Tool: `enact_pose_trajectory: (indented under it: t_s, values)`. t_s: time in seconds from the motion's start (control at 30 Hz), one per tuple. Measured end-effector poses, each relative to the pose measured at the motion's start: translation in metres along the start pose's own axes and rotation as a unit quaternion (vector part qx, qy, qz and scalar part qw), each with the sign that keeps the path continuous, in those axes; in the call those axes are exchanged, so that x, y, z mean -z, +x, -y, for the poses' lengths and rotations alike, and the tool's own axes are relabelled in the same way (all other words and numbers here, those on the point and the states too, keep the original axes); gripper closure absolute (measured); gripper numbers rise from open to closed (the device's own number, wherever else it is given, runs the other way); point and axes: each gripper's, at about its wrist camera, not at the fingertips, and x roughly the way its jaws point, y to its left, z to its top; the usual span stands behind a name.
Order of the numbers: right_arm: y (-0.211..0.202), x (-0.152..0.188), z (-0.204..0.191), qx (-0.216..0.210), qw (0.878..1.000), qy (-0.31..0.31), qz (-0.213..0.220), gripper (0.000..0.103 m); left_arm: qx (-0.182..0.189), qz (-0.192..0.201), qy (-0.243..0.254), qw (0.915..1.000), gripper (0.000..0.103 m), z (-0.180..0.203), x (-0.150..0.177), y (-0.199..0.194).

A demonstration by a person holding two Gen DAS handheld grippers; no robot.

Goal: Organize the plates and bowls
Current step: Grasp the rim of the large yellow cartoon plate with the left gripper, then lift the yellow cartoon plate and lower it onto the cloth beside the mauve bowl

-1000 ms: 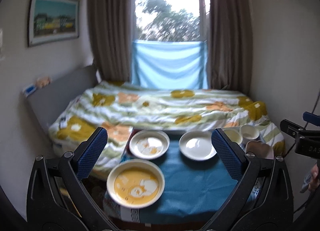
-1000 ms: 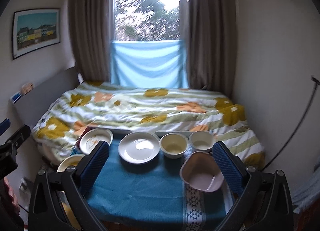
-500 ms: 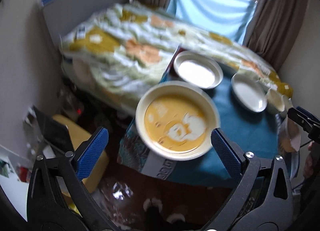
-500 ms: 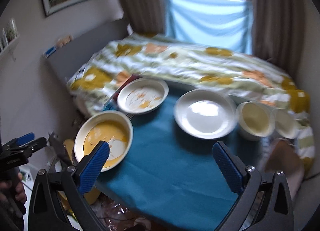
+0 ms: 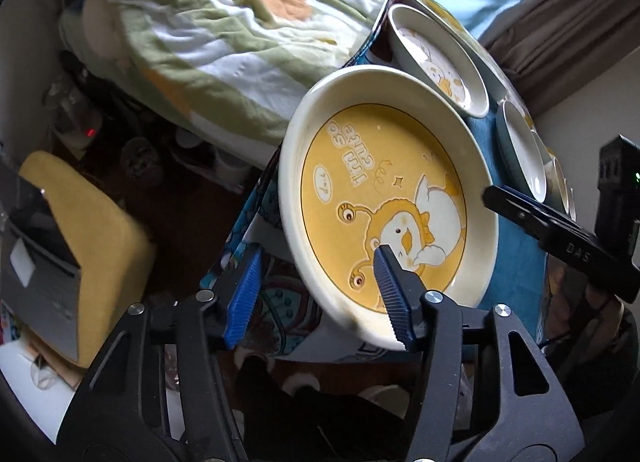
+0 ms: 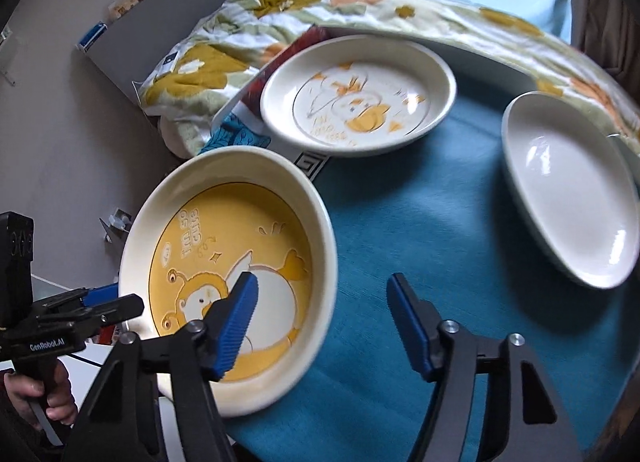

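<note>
The left gripper [image 5: 316, 294] was seen straddling the near-left rim of the round cream ceramic plate with a yellow cartoon-duck centre [image 5: 384, 201], one pad outside the wall and one over the well; its jaws had just been closing, no pad yet pressing, nothing gripped. The plate lay at the left edge of the teal tablecloth [image 6: 420, 229], partly overhanging. The right gripper [image 6: 320, 322], jaws likewise just closing and still apart, straddled the opposite rim, empty. The plate was judged stiff, glazed, slippery, fairly heavy and breakable; the raised rim wall was judged the best hold, taken squarely from both sides.
</note>
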Motion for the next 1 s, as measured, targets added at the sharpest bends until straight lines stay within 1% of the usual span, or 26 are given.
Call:
enact_pose_trajectory:
  t_s: [0.1, 0.13, 0.17, 0.23, 0.27, 0.37, 0.43, 0.47, 0.57, 0.63, 0.7, 0.8, 1.0]
  values:
    - [0.011, -0.004, 0.0, -0.004, 1.0, 0.002, -0.01, 0.055, 0.01, -0.007, 0.003, 0.9999, 0.06, -0.001, -0.01, 0.007]
    - [0.013, -0.005, 0.001, -0.005, 1.0, 0.002, -0.012, 0.061, 0.009, -0.011, 0.007, 0.9999, 0.066, -0.001, -0.012, 0.009]
    - [0.014, -0.004, 0.001, -0.006, 1.0, 0.003, -0.013, 0.069, 0.008, -0.014, 0.01, 0.9998, 0.069, -0.002, -0.014, 0.011]
    - [0.016, -0.003, 0.003, -0.01, 1.0, 0.007, -0.013, 0.073, 0.013, -0.015, 0.015, 0.9997, 0.071, -0.001, -0.016, 0.012]
    - [0.018, -0.003, 0.002, -0.012, 1.0, 0.009, -0.012, 0.076, 0.013, -0.016, 0.016, 0.9997, 0.077, -0.002, -0.017, 0.013]
    - [0.02, 0.0, 0.003, -0.01, 1.0, 0.009, -0.015, 0.081, 0.004, -0.017, 0.016, 0.9997, 0.089, -0.006, -0.018, 0.014]
    - [0.023, -0.001, 0.004, -0.009, 1.0, 0.012, -0.022, 0.085, 0.007, -0.016, 0.015, 0.9997, 0.09, -0.009, -0.018, 0.014]
    - [0.025, -0.001, 0.004, -0.011, 1.0, 0.016, -0.021, 0.085, 0.004, -0.015, 0.02, 0.9997, 0.09, -0.007, -0.018, 0.014]
    - [0.026, -0.001, 0.007, -0.015, 0.999, 0.021, -0.023, 0.085, -0.03, -0.009, 0.067, 0.9973, 0.087, 0.006, -0.015, 0.014]
    - [0.026, -0.002, 0.007, -0.013, 0.999, 0.017, -0.026, 0.085, -0.044, -0.002, 0.086, 0.9953, 0.086, 0.012, -0.013, 0.014]
    - [0.026, -0.002, 0.005, -0.009, 1.0, 0.012, -0.025, 0.085, -0.046, -0.001, 0.086, 0.9952, 0.086, 0.011, -0.013, 0.013]
    - [0.026, 0.0, 0.001, -0.003, 1.0, 0.003, -0.018, 0.085, -0.06, 0.012, 0.097, 0.9934, 0.084, 0.015, -0.013, 0.008]
    - [0.019, 0.003, -0.012, 0.03, 0.999, -0.032, 0.007, 0.085, -0.071, 0.03, 0.114, 0.9905, 0.083, 0.026, -0.012, -0.001]
